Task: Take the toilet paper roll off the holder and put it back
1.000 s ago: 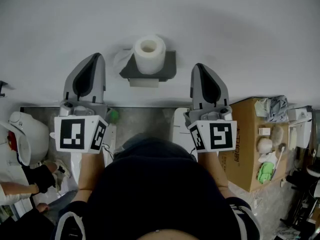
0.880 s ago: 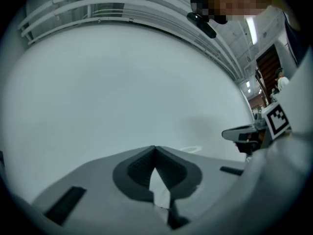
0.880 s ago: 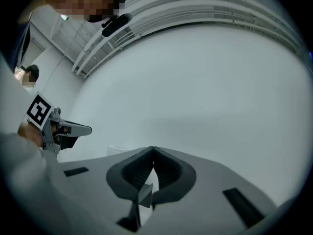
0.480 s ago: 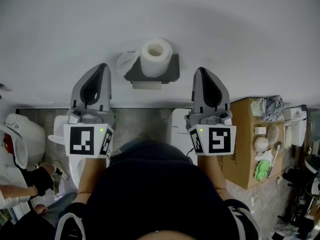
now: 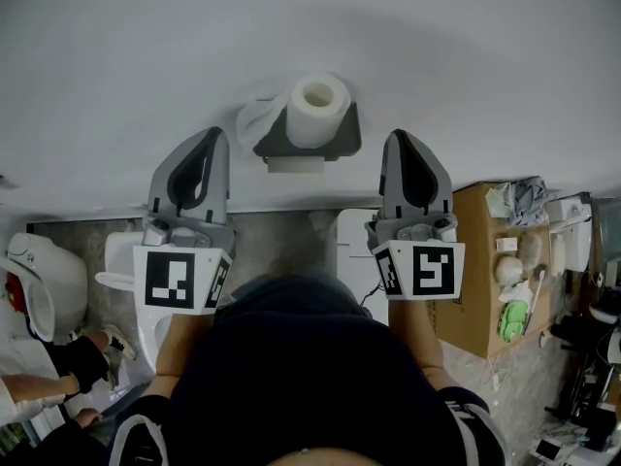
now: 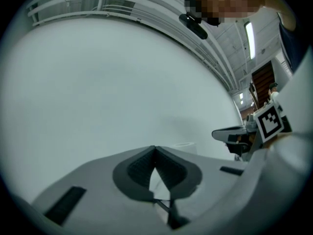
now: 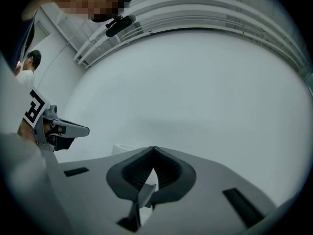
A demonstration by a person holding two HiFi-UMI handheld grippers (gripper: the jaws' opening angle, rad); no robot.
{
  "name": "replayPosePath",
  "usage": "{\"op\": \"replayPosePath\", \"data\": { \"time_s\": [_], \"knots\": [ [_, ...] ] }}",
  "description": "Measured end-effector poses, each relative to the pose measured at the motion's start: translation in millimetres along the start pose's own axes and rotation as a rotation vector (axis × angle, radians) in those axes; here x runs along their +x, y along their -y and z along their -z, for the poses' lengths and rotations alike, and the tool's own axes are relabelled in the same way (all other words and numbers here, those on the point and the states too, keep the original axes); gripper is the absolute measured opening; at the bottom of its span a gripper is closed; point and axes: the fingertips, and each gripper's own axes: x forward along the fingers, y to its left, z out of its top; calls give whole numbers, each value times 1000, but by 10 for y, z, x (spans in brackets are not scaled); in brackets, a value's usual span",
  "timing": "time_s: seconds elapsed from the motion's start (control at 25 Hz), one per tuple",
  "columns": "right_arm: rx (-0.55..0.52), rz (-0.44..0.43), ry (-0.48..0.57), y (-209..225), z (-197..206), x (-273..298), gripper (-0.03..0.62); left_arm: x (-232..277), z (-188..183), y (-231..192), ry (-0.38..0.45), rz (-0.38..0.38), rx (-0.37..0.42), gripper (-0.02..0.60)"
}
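A person faces a white wall [image 5: 291, 27] with a tool in each hand. The left tool [image 5: 214, 137] and the right tool [image 5: 401, 137] both point at the wall, each with its jaws closed tip to tip and nothing held between them. The toilet paper roll [image 5: 317, 110] sits on the dark grey wall-mounted holder [image 5: 309, 144], its core opening turned up toward the head camera and a loose tail of paper [image 5: 256, 120] hanging off its left side. The roll lies between the two tools and apart from both – touched by neither. A cardboard box [image 5: 483, 270] of odds and ends stands on the floor at right.
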Motion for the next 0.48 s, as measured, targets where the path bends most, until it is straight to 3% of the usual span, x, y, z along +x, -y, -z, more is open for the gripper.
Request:
{"op": "replayPosePath", "data": {
  "time_s": [0.48],
  "knots": [
    [-32,19,2,-188,-30,21,15,-57,75,-58,10,54,-13,0]
  ]
}}
